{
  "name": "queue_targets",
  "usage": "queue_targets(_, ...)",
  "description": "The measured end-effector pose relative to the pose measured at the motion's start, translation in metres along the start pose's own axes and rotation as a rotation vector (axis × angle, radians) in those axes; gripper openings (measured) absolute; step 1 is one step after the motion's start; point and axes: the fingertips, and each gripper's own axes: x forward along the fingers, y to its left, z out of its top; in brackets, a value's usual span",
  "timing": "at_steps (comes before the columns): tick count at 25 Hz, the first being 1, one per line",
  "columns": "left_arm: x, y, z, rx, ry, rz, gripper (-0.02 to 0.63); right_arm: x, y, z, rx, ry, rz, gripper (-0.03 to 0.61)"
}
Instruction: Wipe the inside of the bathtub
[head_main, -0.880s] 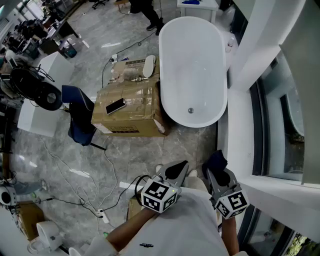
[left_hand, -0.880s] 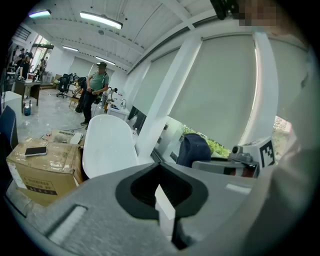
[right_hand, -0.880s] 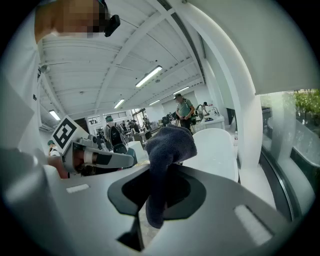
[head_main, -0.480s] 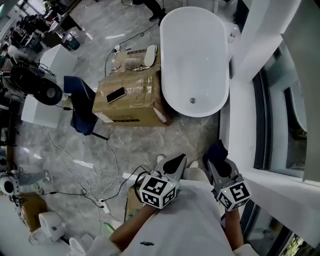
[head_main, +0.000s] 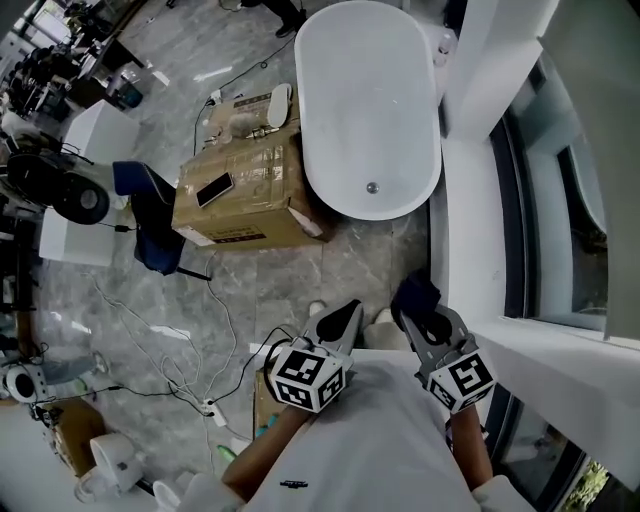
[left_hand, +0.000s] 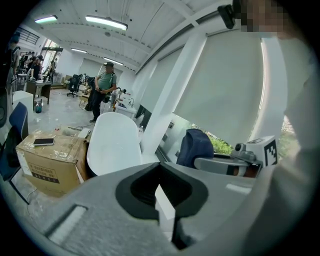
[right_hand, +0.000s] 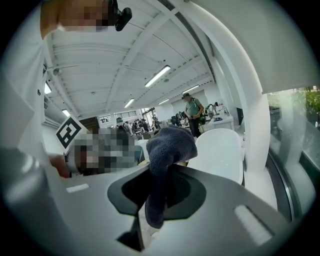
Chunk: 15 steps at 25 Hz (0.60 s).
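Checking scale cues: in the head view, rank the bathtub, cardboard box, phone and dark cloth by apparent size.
1. bathtub
2. cardboard box
3. dark cloth and phone: similar; the cloth sits nearer the camera, so left unranked.

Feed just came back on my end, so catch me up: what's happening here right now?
A person stands on the floor a little short of the white bathtub, with a gripper in each hand held close to the body. The right gripper is shut on a dark blue cloth. The left gripper is shut with nothing in it. The cloth has not reached the tub, so wiping has not begun. A cardboard box with a phone on top sits beside the tub.
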Motion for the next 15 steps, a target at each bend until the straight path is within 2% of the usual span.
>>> queue_targets(8,0.016,-0.006,0.007,0.017,-0.004,0.032,-0.002,-0.015,-0.02,-0.004,0.014,0.001,0.016,0.051)
queue_targets(15,0.032,-0.011,0.003,0.003,0.038,0.027,-0.002,-0.016,-0.044,0.0,0.048,-0.001,-0.008,0.052)
